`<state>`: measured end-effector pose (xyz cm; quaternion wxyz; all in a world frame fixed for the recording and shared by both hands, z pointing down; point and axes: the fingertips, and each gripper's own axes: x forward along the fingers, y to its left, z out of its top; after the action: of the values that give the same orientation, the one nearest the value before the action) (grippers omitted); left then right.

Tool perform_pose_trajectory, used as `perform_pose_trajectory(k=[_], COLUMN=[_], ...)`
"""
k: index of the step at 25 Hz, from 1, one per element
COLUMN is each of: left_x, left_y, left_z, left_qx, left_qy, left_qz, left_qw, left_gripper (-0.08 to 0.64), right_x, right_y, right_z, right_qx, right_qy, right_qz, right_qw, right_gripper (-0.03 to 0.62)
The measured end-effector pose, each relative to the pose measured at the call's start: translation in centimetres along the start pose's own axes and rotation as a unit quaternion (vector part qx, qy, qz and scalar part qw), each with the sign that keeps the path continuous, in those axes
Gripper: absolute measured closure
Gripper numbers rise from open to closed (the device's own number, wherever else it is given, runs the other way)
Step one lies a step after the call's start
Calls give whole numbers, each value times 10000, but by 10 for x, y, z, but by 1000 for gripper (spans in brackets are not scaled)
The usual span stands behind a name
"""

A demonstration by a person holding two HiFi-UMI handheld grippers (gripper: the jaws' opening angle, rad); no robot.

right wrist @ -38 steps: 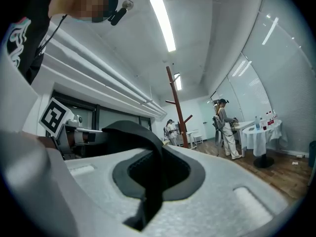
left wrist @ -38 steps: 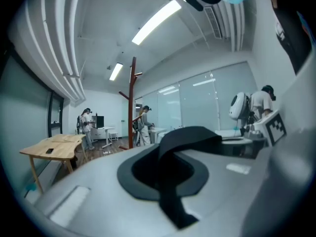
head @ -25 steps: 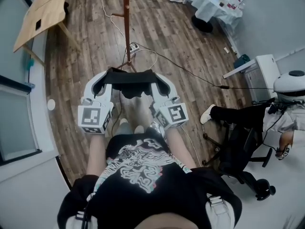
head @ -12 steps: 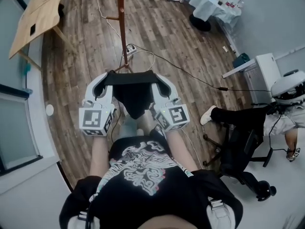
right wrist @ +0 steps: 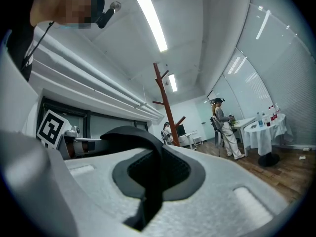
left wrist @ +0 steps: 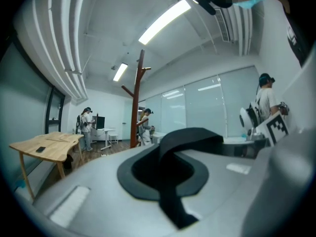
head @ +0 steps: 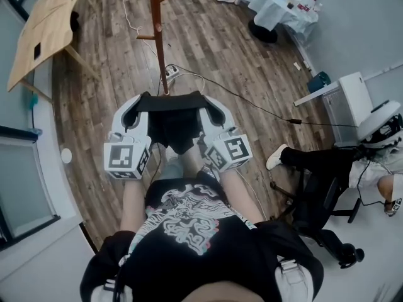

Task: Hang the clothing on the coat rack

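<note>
While you are standing on the wood floor (head: 214, 43), you are holding the black clothing (head: 171, 121) out in front of you. Your left gripper (head: 142, 100) is biting down on its left end, and your right gripper (head: 204, 100) is biting down on its right end. Both gripper views are showing the jaws pressed together on a strip of black cloth. The top edge is running flat from side to side between the two grippers, and the rest is hanging down in the middle.

The coat rack (head: 157, 36) is standing straight ahead of you, well apart from the clothing. It is a tall brown pole, and it is lining up a little closer to your left gripper than to your right one. A short peg (head: 145, 37) is sticking out from the pole's left side, and the gripper views are showing more pegs higher up. You are probably going to need to step closer and lift the cloth up to a peg.

Cables (head: 252, 100) are lying on the floor near the foot of the rack, so you could trip there. A wooden table (head: 44, 27) is sitting far to your left, and a person in a chair (head: 327, 162) is sitting off to your right.
</note>
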<state>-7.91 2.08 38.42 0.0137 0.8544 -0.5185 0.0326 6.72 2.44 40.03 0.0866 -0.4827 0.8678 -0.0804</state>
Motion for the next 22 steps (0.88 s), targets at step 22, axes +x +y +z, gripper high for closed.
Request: perform_pose_trajectory(k=[22], left_x=[127], left_y=[104], left_z=[15], left_qx=[-83], left_qy=[-107], left_qz=[-150], left_qw=[9998], left_gripper=[557], right_x=[150], right_y=[-54], right_z=[5], right_qx=[177], right_qy=[-72], right_qz=[-45], right_qw=[9998], right_gripper=[578])
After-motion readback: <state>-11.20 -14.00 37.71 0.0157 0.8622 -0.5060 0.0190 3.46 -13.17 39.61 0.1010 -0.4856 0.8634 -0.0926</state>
